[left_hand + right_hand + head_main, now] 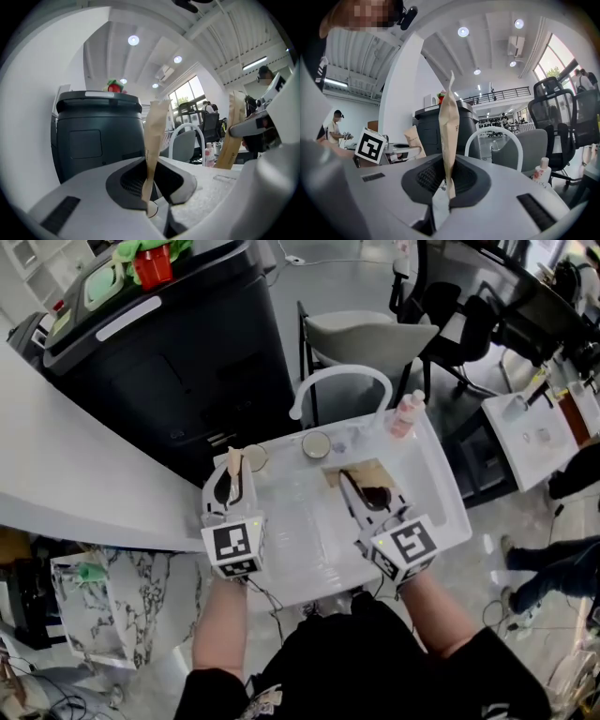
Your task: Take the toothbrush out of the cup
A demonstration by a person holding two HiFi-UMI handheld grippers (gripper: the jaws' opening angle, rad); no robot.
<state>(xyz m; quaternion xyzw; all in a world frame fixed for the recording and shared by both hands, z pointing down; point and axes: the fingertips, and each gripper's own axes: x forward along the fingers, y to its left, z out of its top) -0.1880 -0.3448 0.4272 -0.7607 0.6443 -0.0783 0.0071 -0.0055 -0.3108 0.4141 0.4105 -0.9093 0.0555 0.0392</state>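
White basin (448, 486) fills the middle of the head view, with a black bin (178, 362) behind it and an arched tap (342, 381) at its far rim. Both tools hang above the basin, well apart.

The left tool (151, 187) is clenched on the lower end of a brown paper sleeve (155, 131), which stands upright out of its jaws. The right tool (446, 180) is clamped the same way on a second paper sleeve (449, 117). No bare toothbrush shows. I judge it is wrapped inside one of these sleeves, but which one I cannot tell.

A small pale bottle (406, 415) stands by the tap. Near it is a round rim (316, 444) that may be the cup, and nothing visibly sticks out of it.

The lift-out looks done or nearly so, since both sleeves are clear of anything on the basin. The next move likely calls for carrying the sleeve aside with steady pressure, because thin paper pinched at one end could slip or fold.
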